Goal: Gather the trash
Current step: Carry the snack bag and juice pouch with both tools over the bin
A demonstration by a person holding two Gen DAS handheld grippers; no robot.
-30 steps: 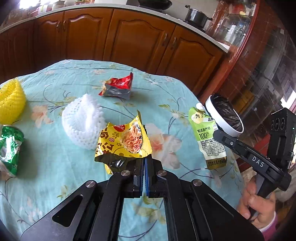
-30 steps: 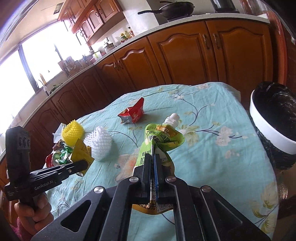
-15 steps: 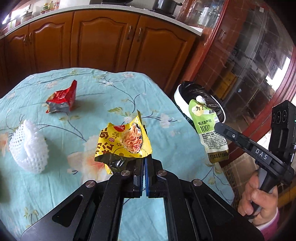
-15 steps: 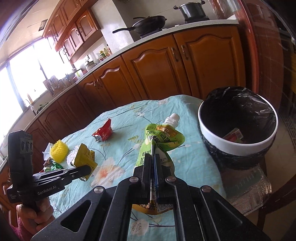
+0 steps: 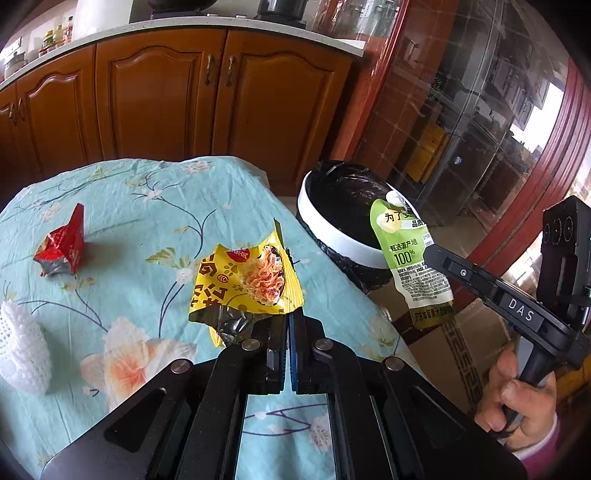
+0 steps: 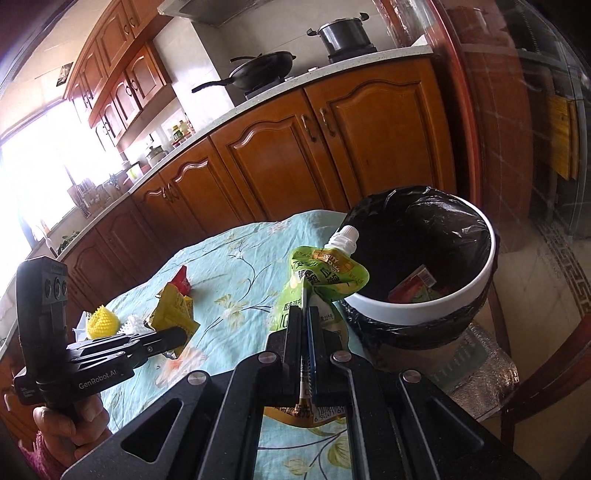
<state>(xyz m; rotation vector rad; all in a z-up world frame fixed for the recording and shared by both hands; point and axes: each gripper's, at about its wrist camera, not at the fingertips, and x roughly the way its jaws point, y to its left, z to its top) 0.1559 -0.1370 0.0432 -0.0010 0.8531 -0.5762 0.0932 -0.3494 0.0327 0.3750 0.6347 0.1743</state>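
Beside the floral table (image 5: 155, 192), left tool (image 5: 288, 325) pinches a yellow wrapper (image 5: 243, 284), right tool (image 6: 306, 317) a green pouch (image 6: 321, 273).

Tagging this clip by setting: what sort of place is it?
Most likely a home kitchen. Wooden cabinets run under a countertop carrying a wok and a pot. A table with a floral cloth stands in front, with a lined bin beside it.

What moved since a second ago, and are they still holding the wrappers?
Both grippers swung away from the table's middle toward the trash bin, which now looks closer. The right gripper brought the green pouch up to the bin's rim. Unchanged: left gripper clamps the yellow snack wrapper; the red wrapper lies on the table.
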